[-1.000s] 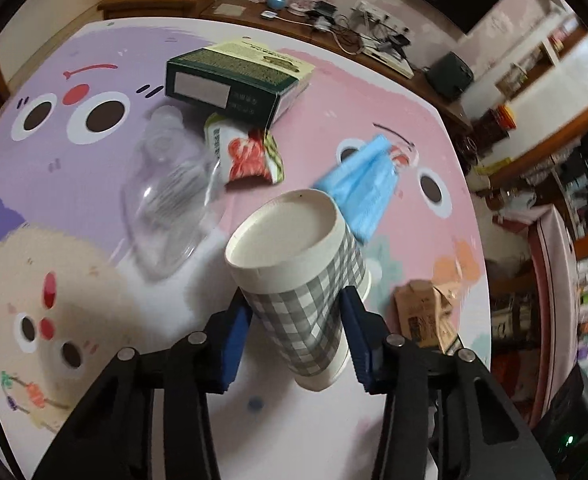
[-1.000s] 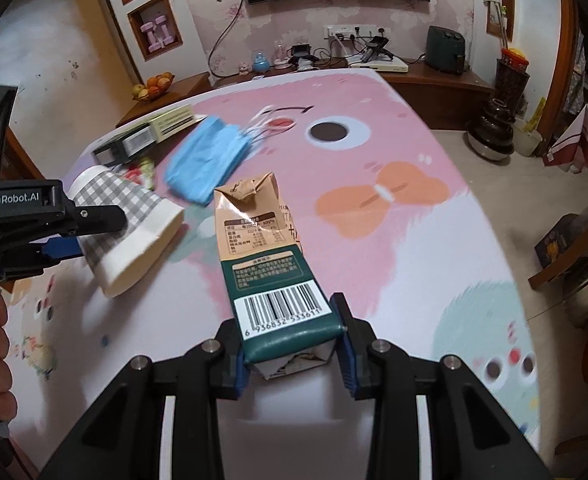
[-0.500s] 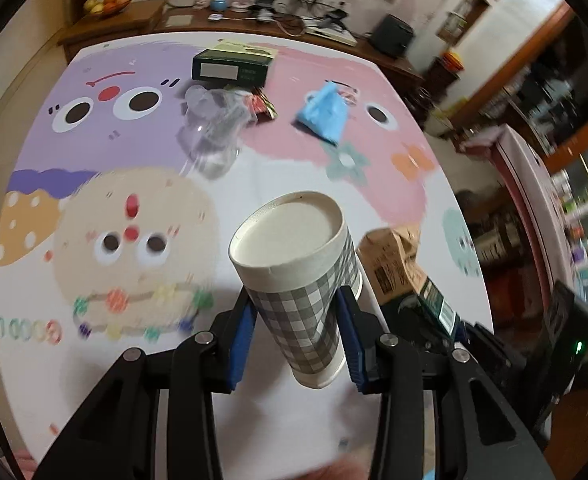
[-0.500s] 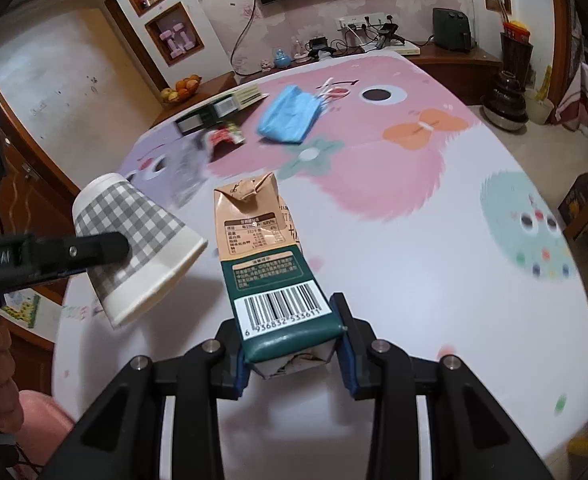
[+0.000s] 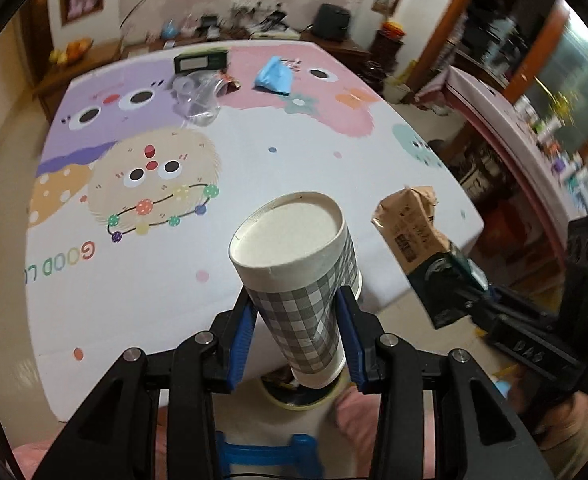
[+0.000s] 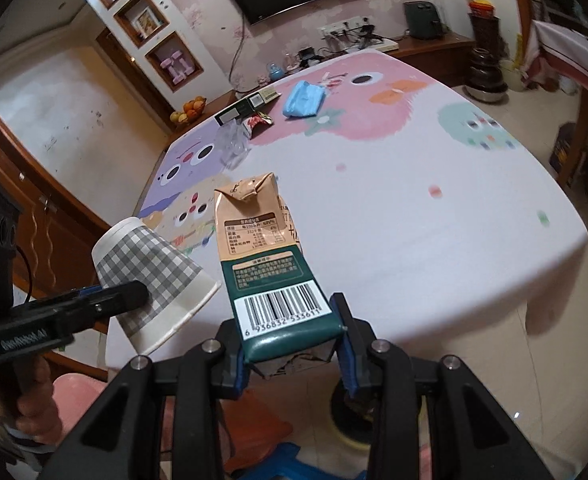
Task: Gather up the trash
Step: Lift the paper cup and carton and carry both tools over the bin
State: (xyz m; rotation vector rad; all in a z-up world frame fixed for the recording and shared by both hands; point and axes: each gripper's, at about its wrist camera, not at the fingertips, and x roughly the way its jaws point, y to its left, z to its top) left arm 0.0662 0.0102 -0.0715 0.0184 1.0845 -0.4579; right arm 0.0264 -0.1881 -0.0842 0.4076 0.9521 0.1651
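Moved: both tongs have drawn back past the table [image 5: 141,304] edge, still carrying their loads.
Left gripper [image 5: 298,338]: tipped downward, pads clamped on checked paper cup [image 5: 298,280], base pointing away.
Right gripper [image 6: 289,354]: angled down, clamped on crushed carton [image 6: 269,276]; barcode reads 6 936832 533611.
Left handle [image 6: 21,340]: lettered GenRobot.AI, blurred.
Beyond: face mask [image 6: 305,99], box [image 5: 201,63], clear bottle [image 5: 197,98].

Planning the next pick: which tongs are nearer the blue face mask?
Neither clearly. The left tongs hold the checked cup, the right tongs the carton. Both hang at the near edge, opposite the mask at the far end.
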